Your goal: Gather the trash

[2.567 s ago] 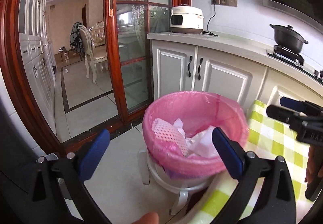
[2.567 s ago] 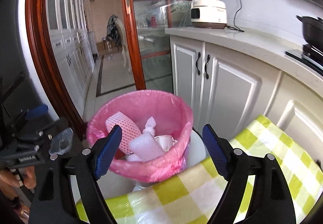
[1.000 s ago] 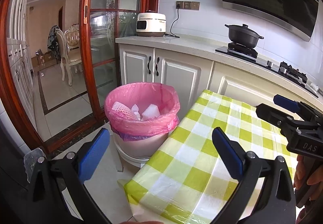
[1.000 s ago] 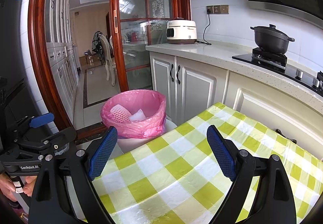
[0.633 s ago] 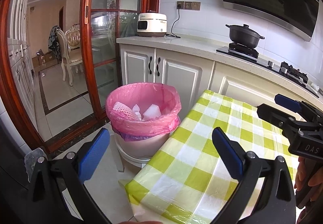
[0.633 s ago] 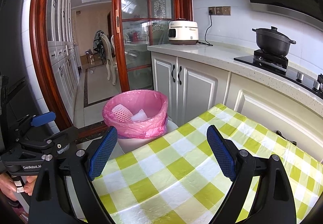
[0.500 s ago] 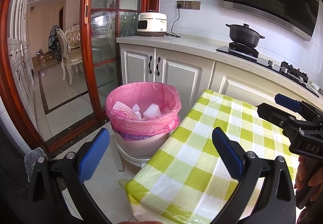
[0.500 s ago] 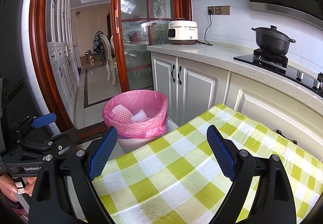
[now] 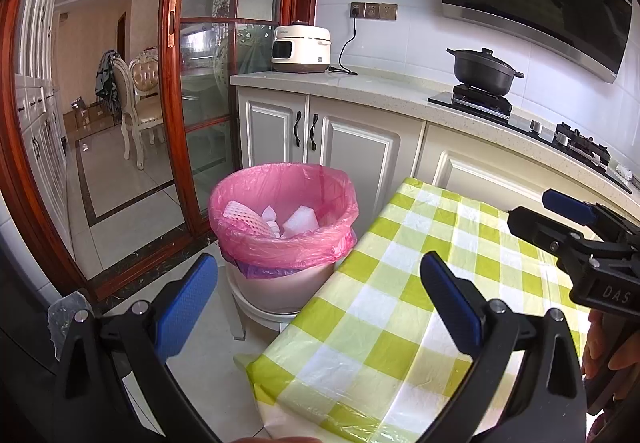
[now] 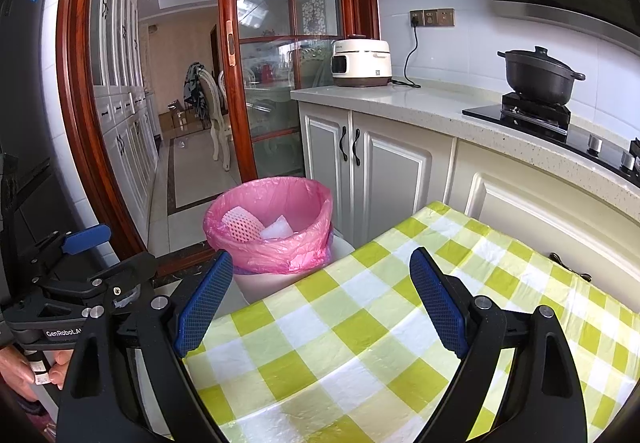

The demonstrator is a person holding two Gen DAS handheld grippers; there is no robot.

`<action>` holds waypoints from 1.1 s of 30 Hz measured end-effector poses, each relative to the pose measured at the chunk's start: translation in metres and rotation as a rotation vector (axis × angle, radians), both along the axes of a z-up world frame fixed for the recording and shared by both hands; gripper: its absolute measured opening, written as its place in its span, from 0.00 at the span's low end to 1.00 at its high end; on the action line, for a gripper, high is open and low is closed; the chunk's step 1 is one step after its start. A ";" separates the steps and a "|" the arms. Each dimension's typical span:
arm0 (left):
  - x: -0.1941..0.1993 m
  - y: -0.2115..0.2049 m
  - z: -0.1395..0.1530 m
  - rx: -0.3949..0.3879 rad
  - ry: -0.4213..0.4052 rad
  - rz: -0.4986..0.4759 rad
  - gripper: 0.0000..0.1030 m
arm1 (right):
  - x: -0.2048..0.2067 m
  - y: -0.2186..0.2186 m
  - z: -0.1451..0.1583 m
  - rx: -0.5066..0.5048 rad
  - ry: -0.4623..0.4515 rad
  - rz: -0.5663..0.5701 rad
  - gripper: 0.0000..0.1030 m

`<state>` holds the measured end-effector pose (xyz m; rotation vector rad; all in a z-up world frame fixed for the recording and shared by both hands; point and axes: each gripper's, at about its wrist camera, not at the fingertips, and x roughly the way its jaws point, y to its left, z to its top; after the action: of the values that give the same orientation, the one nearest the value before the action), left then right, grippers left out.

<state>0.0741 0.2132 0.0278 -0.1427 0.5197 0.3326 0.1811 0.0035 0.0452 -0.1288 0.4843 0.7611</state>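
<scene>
Both the left gripper and right gripper hold their jaws wide apart, empty. The trash sits in the pink-lined bin at 11 o'clock beside the tabletop; collecting seems finished, so nothing needs grasping.

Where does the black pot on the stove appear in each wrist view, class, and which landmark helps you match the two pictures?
Left wrist view: the black pot sits upper right, on the stove beneath the range hood.
Right wrist view: the black pot is at the right edge, upper half, on the stove.
Shared landmark: the white rice cooker on the counter, left of the pot.
</scene>
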 end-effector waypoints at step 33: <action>0.002 -0.004 0.003 0.004 -0.001 -0.011 0.95 | -0.003 0.003 -0.004 -0.002 0.007 0.002 0.82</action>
<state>0.0764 0.2088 0.0307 -0.1363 0.5182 0.3223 0.1779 0.0062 0.0415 -0.1290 0.4916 0.7628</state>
